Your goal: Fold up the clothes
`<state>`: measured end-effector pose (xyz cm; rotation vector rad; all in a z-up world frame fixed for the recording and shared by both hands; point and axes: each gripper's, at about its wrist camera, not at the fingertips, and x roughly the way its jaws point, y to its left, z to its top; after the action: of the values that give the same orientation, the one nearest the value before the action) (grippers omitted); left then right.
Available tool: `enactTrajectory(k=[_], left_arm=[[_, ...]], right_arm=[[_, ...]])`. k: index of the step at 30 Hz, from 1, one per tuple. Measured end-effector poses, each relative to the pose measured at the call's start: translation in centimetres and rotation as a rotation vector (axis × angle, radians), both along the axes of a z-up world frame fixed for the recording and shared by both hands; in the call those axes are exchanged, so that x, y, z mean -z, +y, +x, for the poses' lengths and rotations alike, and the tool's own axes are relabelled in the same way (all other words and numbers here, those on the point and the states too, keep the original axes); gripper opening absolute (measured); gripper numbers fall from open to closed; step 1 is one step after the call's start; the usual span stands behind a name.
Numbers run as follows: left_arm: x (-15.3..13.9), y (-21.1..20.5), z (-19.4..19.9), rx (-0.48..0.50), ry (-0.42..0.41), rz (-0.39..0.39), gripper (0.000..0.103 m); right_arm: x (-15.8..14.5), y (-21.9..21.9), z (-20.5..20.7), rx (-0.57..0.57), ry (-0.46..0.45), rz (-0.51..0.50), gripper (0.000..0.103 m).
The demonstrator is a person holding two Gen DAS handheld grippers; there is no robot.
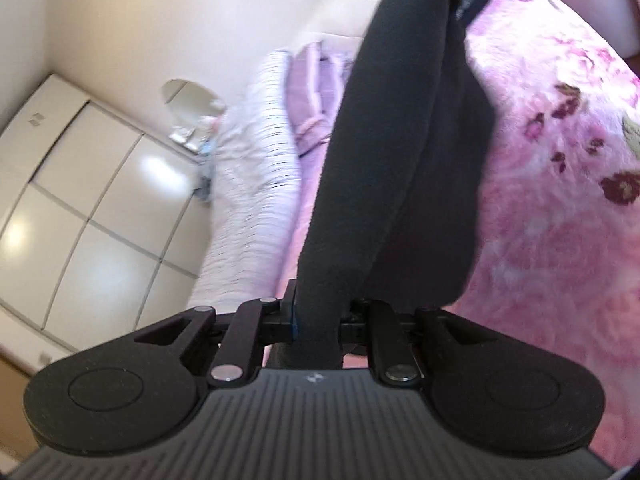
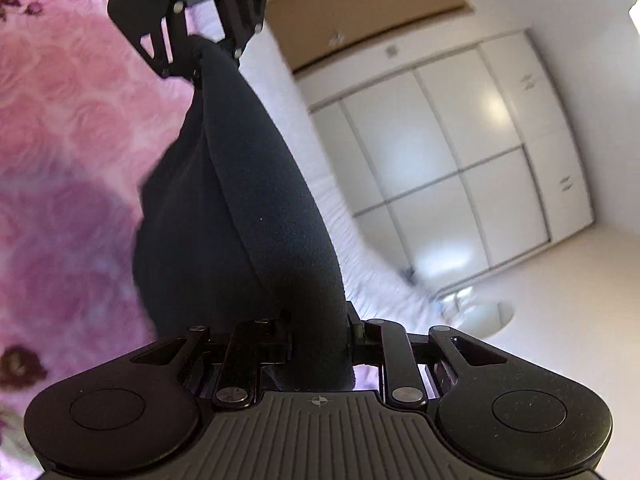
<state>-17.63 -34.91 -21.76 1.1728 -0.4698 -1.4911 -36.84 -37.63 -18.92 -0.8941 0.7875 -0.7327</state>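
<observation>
Currently both of my grippers pinch the same dark garment (image 1: 400, 168), which runs as a taut band between them above the bed. My left gripper (image 1: 316, 320) sits at the bottom centre of the left wrist view, fingers drawn in tight on one end of the cloth. My right gripper (image 2: 320, 344) sits at the bottom centre of the right wrist view, fingers likewise closed hard on the other end. In the right wrist view the left gripper also appears at upper left, cloth bunched in its grip.

Garment position: lifted, stretched from bottom centre toward the top of each frame, with loose cloth hanging off the band toward the pink flowered blanket (image 1: 560, 220). Whether the lowest part touches the blanket I cannot tell. A striped pale cloth (image 1: 256, 152) and a lilac one (image 1: 308, 96) lie further back on the bed, in the middle of the left wrist view. White wardrobe doors (image 2: 460, 168) fill the right of the right wrist view.

Handling judgement: soft, fleecy knit, light, limp; it sags wherever unsupported and should not slip from a firm pinch. Best held at edge or corner points, as now, well apart, so tension keeps the fold line straight. The plush blanket may drag on the cloth when it is laid down.
</observation>
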Motion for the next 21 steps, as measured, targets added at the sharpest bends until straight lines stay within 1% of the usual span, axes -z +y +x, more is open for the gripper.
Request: enactTrajectory(k=[1, 2, 3, 5, 7, 8, 9, 10, 11, 12, 13, 14, 17, 20, 21], left_arm=[[0.7, 1.3, -0.5, -0.007, -0.018, 0.012, 0.013], [1.3, 2.7, -1.0, -0.013, -0.036, 0.024, 0.013], [2.9, 4.2, -1.7, -0.015, -0.044, 0.055, 0.013], [6.6, 7.5, -3.3, -0.014, -0.051, 0.132, 0.014], [11.0, 10.2, -4.8, -0.028, -0.020, 0.224, 0.015], [12.8, 11.2, -5.4, -0.043, -0.019, 0.240, 0.018], [14.6, 12.1, -6.0, -0.061, -0.021, 0.246, 0.019], [16.4, 13.0, -6.6, -0.079, -0.024, 0.253, 0.019], [17.2, 13.9, -7.1, -0.098, -0.027, 0.235, 0.018], [17.6, 14.7, -7.4, -0.119, -0.030, 0.208, 0.018], [17.9, 15.5, -7.8, -0.139, -0.032, 0.182, 0.018], [17.7, 16.1, -7.9, -0.165, 0.005, 0.171, 0.018], [15.8, 17.3, -6.7, -0.244, 0.190, 0.180, 0.021], [14.0, 18.8, -4.8, -0.324, 0.325, 0.197, 0.021], [13.3, 18.7, -3.8, -0.347, 0.360, 0.200, 0.021]], right_arm=[[0.3, 0.4, -0.1, -0.011, -0.010, 0.000, 0.021], [1.4, 1.1, -0.5, -0.017, -0.018, 0.022, 0.021], [2.9, 1.9, -1.1, -0.020, -0.024, 0.055, 0.021], [6.0, 3.6, -2.1, -0.022, -0.037, 0.132, 0.021], [10.2, 5.5, -3.2, -0.010, -0.032, 0.247, 0.021], [12.3, 6.4, -3.7, -0.007, 0.001, 0.298, 0.022], [14.5, 7.4, -4.1, -0.007, 0.055, 0.329, 0.022], [16.4, 8.6, -4.5, -0.006, 0.103, 0.307, 0.024], [17.6, 9.8, -5.1, 0.006, 0.127, 0.257, 0.027], [18.5, 10.9, -5.7, 0.025, 0.138, 0.209, 0.028], [18.7, 11.5, -6.4, 0.056, 0.120, 0.206, 0.030], [18.3, 11.7, -7.0, 0.097, 0.077, 0.241, 0.030], [16.5, 12.0, -8.8, 0.188, -0.070, 0.330, 0.031], [14.6, 12.3, -10.6, 0.272, -0.220, 0.415, 0.031], [13.9, 12.3, -11.2, 0.300, -0.271, 0.443, 0.032]])
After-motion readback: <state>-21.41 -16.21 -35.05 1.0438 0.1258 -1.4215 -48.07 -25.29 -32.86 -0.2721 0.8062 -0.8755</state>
